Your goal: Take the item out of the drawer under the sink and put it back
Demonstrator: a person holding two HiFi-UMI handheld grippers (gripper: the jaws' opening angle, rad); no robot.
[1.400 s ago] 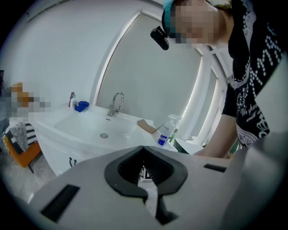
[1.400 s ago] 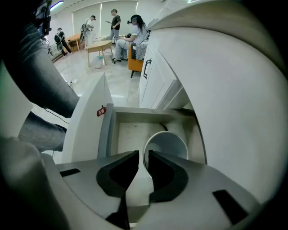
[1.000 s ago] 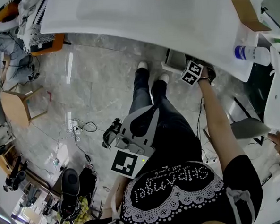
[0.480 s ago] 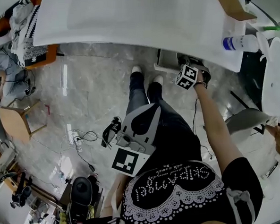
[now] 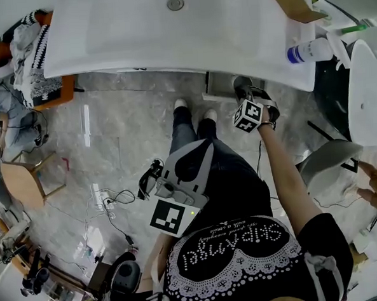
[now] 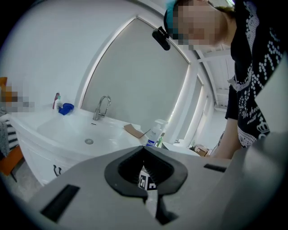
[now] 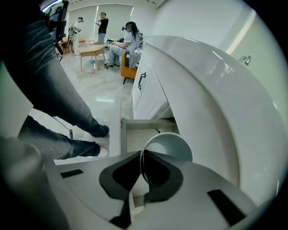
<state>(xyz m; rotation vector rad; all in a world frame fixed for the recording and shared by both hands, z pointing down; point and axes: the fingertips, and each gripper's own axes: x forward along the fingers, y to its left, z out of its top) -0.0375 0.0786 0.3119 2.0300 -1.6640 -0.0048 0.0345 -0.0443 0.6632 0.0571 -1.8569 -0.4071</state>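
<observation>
Right gripper pulls cup back from under the sink

Right gripper (image 7: 142, 166) has come up and out from beneath the sink (image 5: 136, 29) edge since a second ago. Its jaws are nearly together, pinching the rim of a white cup (image 7: 173, 146), one jaw inside the rim and one outside. Cup hangs above the open drawer (image 7: 135, 123), mouth toward the camera. Left gripper (image 6: 144, 147) sits by the person's lap, jaws pressed together, nothing between them.
</observation>
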